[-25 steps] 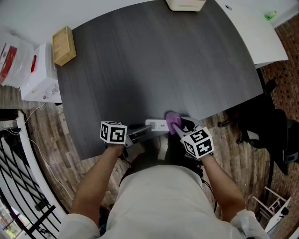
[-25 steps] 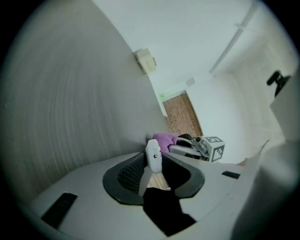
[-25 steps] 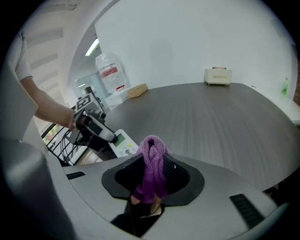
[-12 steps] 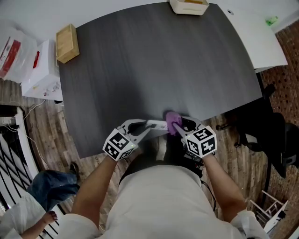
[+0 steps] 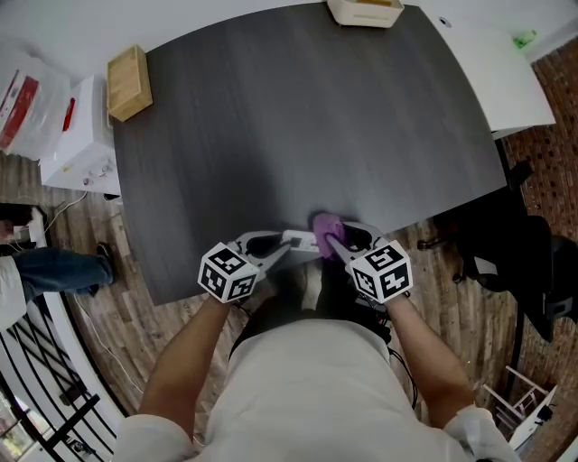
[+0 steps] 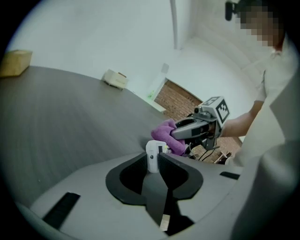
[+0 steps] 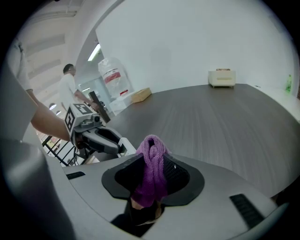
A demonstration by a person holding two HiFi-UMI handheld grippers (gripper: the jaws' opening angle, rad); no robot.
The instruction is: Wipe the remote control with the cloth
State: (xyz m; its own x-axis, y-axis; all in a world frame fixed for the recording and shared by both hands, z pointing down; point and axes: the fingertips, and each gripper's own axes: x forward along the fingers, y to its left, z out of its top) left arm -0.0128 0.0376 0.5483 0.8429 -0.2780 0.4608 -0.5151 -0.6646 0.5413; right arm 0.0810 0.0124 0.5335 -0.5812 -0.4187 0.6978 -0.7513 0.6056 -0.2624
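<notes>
Clamping remote (image 6: 152, 151), newly rolled left hand-held gripper (image 6: 153, 159)

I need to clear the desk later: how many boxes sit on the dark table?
2. A wooden box sits on the far left corner of the dark table, and a cream box sits at its far edge. None seems hidden.

A dark grey, wood-grained table (image 5: 298, 135) with a rounded outline carries two things, well apart: a flat wooden box (image 5: 127, 84) at its far left corner and a cream-coloured box (image 5: 365, 12) on its far edge. A white table (image 5: 506, 86) adjoins its right side and bears a small green object (image 5: 525, 38).
</notes>
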